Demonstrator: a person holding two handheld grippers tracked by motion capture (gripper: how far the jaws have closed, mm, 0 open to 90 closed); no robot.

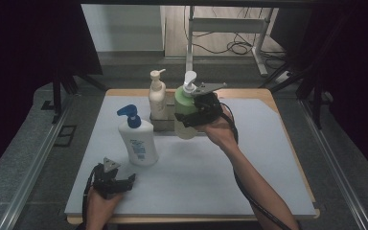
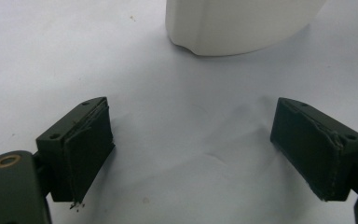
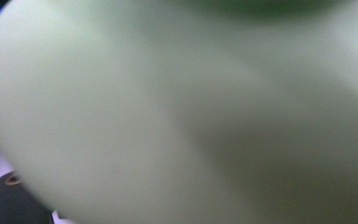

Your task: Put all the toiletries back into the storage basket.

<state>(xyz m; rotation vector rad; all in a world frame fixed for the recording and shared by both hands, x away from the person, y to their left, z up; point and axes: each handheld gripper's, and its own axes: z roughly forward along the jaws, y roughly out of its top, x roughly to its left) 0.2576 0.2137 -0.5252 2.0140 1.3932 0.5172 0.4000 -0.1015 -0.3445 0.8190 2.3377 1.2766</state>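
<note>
You can read no text anywhere: the white plastic pump bottle with the blue pump head, near left on the table, carries a blue printed label, but its lettering is too small to make out

Blue-pump white bottle, cream bottle

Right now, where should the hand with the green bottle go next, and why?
Probably lower it a little toward the small grey rack. The right tool grips the green pump bottle next to the cream pump bottle that stands there, and the green one's base seems to hang near the rack's front edge, so setting it down looks likely.
</note>
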